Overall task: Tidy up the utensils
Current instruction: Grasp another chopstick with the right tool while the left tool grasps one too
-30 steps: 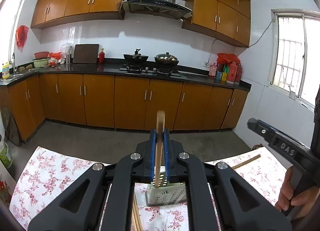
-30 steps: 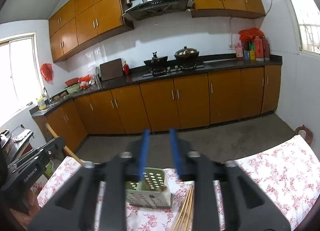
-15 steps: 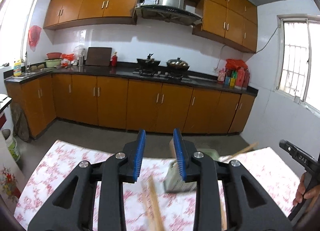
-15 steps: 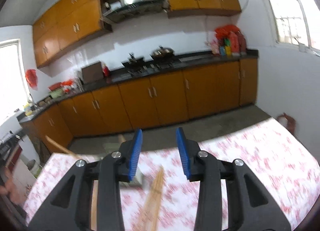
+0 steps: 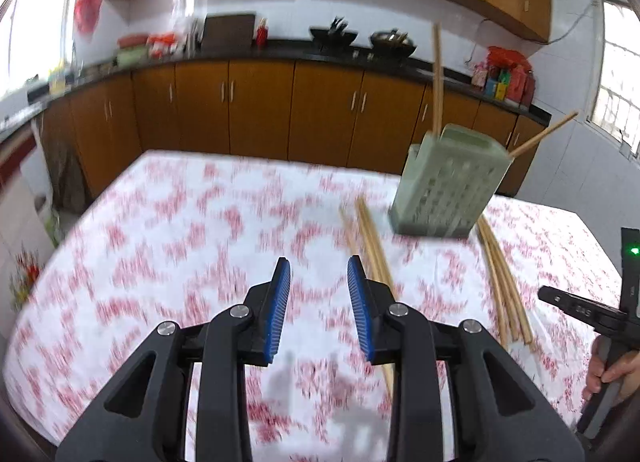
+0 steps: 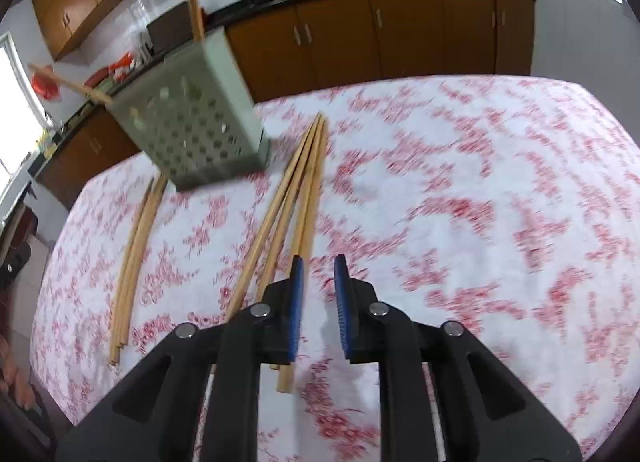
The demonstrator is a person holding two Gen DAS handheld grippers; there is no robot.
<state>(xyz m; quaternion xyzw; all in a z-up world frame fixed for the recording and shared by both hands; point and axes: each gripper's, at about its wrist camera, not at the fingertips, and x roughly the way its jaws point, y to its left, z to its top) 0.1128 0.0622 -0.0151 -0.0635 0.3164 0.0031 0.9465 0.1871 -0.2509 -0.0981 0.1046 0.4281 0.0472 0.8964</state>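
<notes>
Chopstick (image 5: pixel 437 78) released a second ago is now standing in holder (image 5: pixel 448 190), upper right; left gripper (image 5: pixel 319 294) and right gripper (image 6: pixel 319 286) both gaping empty, descending toward loose chopsticks (image 6: pixel 296 198) lying mid-frame.

— Can you read any words here?

— Only a few small white letters on the black handle (image 5: pixel 582 311) at about 4 o'clock in the left wrist view. They look like "DAS", but they are blurry.

— Anything on the bottles (image 5: pixel 505 80) on the far counter?

— Their labels are too small and blurry to read.
</notes>
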